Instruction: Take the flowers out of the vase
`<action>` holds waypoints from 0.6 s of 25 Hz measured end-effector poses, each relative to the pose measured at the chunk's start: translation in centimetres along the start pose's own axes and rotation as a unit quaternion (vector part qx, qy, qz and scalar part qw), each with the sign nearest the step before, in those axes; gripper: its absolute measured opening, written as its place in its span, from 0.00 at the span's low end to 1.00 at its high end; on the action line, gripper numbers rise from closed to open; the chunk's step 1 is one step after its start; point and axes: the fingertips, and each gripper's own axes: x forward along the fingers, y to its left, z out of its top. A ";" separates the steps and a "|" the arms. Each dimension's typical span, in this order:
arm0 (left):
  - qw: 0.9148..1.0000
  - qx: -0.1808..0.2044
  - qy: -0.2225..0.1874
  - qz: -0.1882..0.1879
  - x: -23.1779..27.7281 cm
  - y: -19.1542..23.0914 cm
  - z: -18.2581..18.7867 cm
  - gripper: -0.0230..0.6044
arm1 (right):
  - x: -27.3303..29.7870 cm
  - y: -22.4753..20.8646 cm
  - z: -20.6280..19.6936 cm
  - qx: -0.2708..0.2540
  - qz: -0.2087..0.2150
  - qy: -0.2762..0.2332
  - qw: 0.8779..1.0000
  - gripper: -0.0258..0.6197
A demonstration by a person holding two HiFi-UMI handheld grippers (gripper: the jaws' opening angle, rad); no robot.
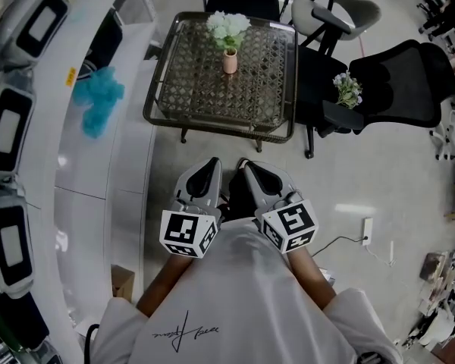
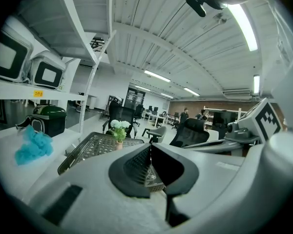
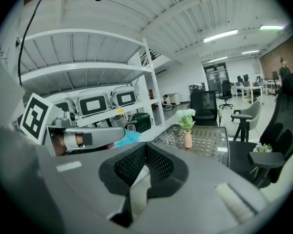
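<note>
White flowers with green leaves (image 1: 227, 27) stand in a small pink vase (image 1: 230, 61) near the far edge of the glass-topped lattice worktop (image 1: 220, 124). Left claw (image 1: 210, 167) and right claw (image 1: 252, 168) are closed, empty, well short of it. Probably light, soft blooms and a tippy vase: pinch the stems just above the mouth, steadying the vase.

1. Flowers (image 1: 228, 27): the lower stems are hidden inside the vase (image 1: 230, 61).
2. Second bunch (image 1: 348, 89) on the black chair (image 1: 402, 82): too small to tell what holds it.
3. White units (image 1: 7, 127) on the shelf (image 1: 98, 180): cut off by the left edge of the head view.
4. Person's hands: hidden beneath the marker cubes of the left gripper (image 1: 211, 162) and right gripper (image 1: 245, 164).
5. People (image 2: 185, 113) far down the hall: too small to make out.
</note>
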 end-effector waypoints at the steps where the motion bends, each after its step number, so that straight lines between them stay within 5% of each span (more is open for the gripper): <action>1: 1.000 0.000 0.001 -0.001 0.5 0.2 0.1 0.05 | 0.3 -0.4 0.3 0.000 -0.001 -0.001 1.000 0.05; 15: 0.999 -0.014 0.038 0.000 8.8 2.5 0.7 0.06 | 5.1 -6.7 2.6 0.021 0.009 0.010 1.000 0.05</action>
